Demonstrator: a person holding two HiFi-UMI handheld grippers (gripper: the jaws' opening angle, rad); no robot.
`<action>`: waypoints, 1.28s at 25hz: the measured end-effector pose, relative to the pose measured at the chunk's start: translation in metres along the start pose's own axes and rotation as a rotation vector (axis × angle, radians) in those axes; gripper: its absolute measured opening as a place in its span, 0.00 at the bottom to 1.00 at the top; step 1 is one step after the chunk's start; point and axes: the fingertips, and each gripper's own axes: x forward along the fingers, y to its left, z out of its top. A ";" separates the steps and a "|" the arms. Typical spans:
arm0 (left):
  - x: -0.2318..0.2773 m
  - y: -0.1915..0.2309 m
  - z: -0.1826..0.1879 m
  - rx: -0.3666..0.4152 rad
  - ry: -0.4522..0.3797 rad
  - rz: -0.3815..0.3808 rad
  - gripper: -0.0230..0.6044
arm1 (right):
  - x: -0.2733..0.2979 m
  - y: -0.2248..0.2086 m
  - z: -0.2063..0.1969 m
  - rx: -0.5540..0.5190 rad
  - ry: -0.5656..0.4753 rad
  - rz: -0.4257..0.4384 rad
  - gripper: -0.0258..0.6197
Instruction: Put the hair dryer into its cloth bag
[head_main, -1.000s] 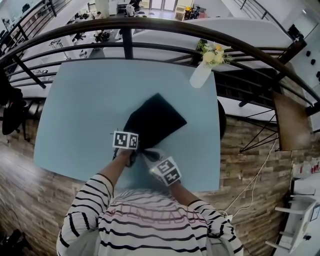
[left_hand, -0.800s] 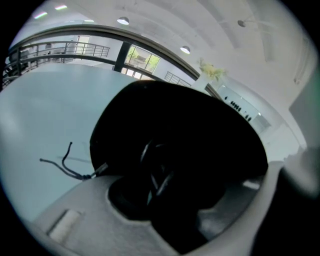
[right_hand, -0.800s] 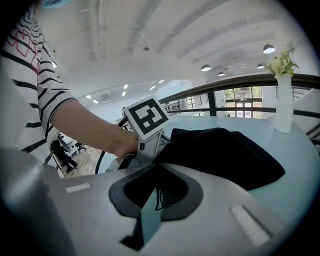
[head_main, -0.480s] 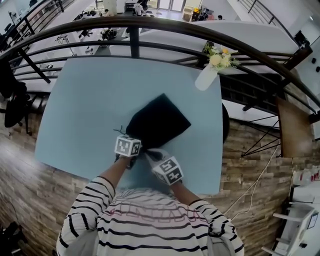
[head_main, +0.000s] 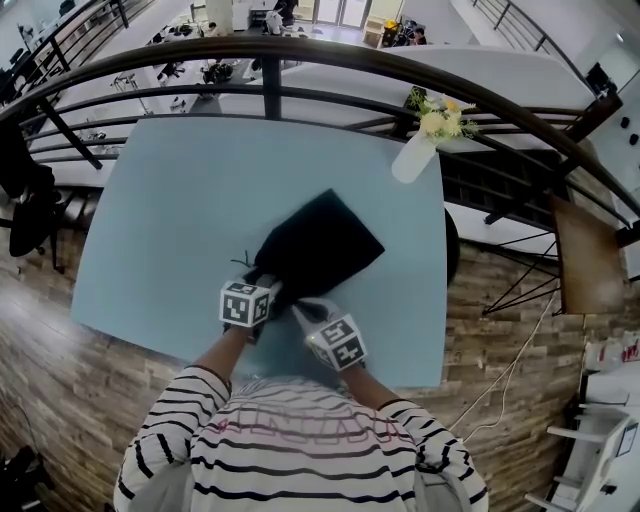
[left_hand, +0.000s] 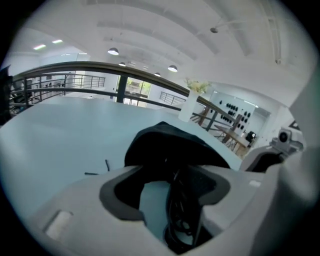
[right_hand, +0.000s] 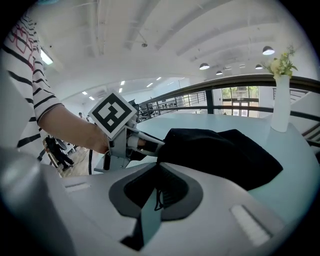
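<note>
The black cloth bag (head_main: 318, 248) lies bulging on the light blue table (head_main: 170, 200), its mouth toward me. I cannot see the hair dryer itself. Only its black cord (left_hand: 181, 210) shows, running into the bag's mouth (left_hand: 165, 150). My left gripper (head_main: 262, 288) is at the mouth's left side. Its jaws are opening wide, and the cord lies loose between them (left_hand: 172, 172). My right gripper (head_main: 298, 308) is shut at the bag's near edge (right_hand: 165, 150), with a thin black thread of the bag between its pads (right_hand: 159, 170). The left gripper (right_hand: 152, 145) also shows in the right gripper view.
A white vase with yellow flowers (head_main: 420, 145) stands at the table's far right corner. A dark curved railing (head_main: 300, 50) runs behind the table. Loose black drawstring ends (left_hand: 100, 167) lie left of the bag. The table's near edge is under my arms.
My left gripper has opened its jaws, lifted and drawn back from the bag's mouth toward me. The right gripper and the bag have stayed where they were.
</note>
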 end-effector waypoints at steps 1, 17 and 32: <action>-0.005 0.003 0.001 -0.004 -0.013 0.008 0.47 | 0.001 0.001 0.000 -0.002 -0.002 -0.009 0.06; -0.088 0.020 -0.025 0.034 -0.091 0.055 0.46 | 0.003 0.030 -0.017 -0.038 0.055 -0.159 0.09; -0.137 0.048 -0.059 -0.028 -0.091 0.006 0.46 | 0.019 0.050 -0.026 0.004 0.070 -0.316 0.21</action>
